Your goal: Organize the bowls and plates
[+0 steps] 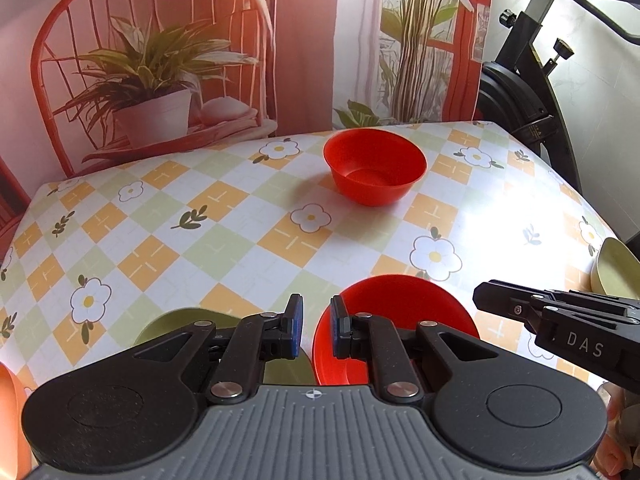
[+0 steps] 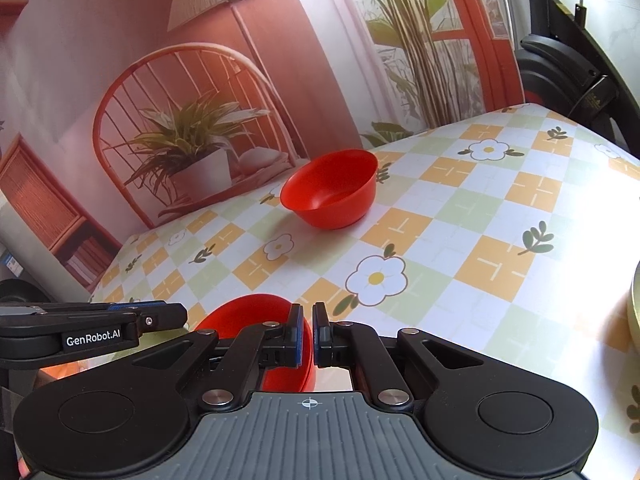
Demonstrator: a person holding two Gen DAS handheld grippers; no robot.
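Far left, at the near edge of the tabletop (image 1: 208,248), there's a sliver of an orange dish (image 1: 10,412), too cropped to say whether it's a plate or a bowl. Next along, a green plate (image 1: 160,326) lies flat, half hidden under the left claw (image 1: 316,326). That claw hovers with its blue pads slightly apart, nothing between them, the gap falling just off the left rim of the red plate (image 1: 404,300).

Over to the red plate itself: it lies just beside the green one, and the right claw (image 2: 306,336) sits at its right rim. The jaws there are drawn close, only a narrow gap between them, and the rim seems to run up into that gap, but whether it's truly pinched I can't tell.

Further back, well apart from everything, a red bowl (image 1: 374,170) stands upright and alone near the backdrop. And at the far right edge, a pale green bowl (image 1: 616,272) peeks in, mostly cut off.

My read: this job is barely begun. Nothing is stacked, plates and bowls are scattered singly, and all the gathering remains.
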